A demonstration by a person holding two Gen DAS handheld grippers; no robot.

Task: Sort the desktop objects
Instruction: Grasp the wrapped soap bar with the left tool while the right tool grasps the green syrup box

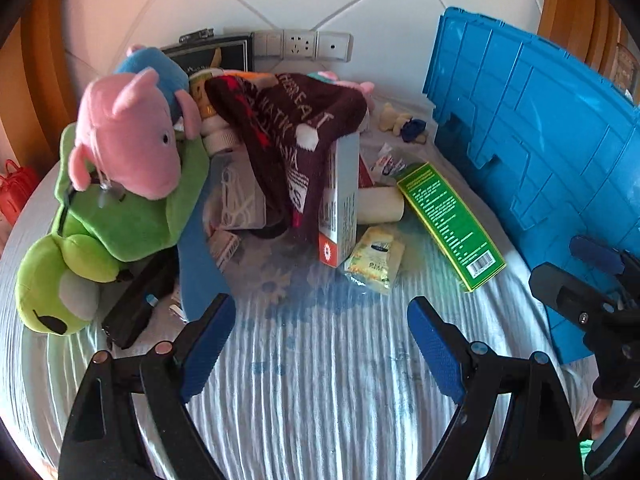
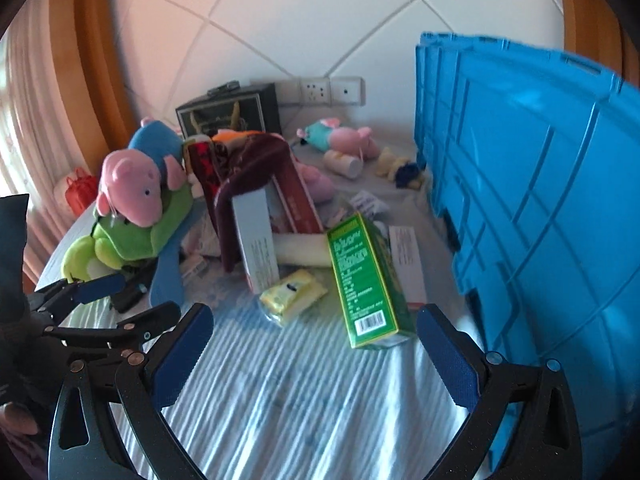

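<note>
A pile of objects lies on the striped tablecloth [image 1: 320,380]: a pink pig plush [image 1: 128,136] on a green frog plush [image 1: 112,224], a maroon knitted hat [image 1: 288,128] draped over an upright white box [image 1: 340,204], a yellow packet [image 1: 376,260] and a green box [image 1: 452,224]. My left gripper [image 1: 322,340] is open and empty, short of the packet. In the right wrist view my right gripper [image 2: 316,348] is open and empty, with the green box [image 2: 364,280] and yellow packet [image 2: 294,292] just beyond its fingertips.
A big blue crate [image 2: 540,208] stands along the right side, close to my right gripper. At the back lie a black framed box [image 2: 228,114], wall sockets [image 2: 320,90], more plush toys [image 2: 340,140] and a white tube [image 2: 344,164]. A black stapler-like object [image 1: 136,300] lies left.
</note>
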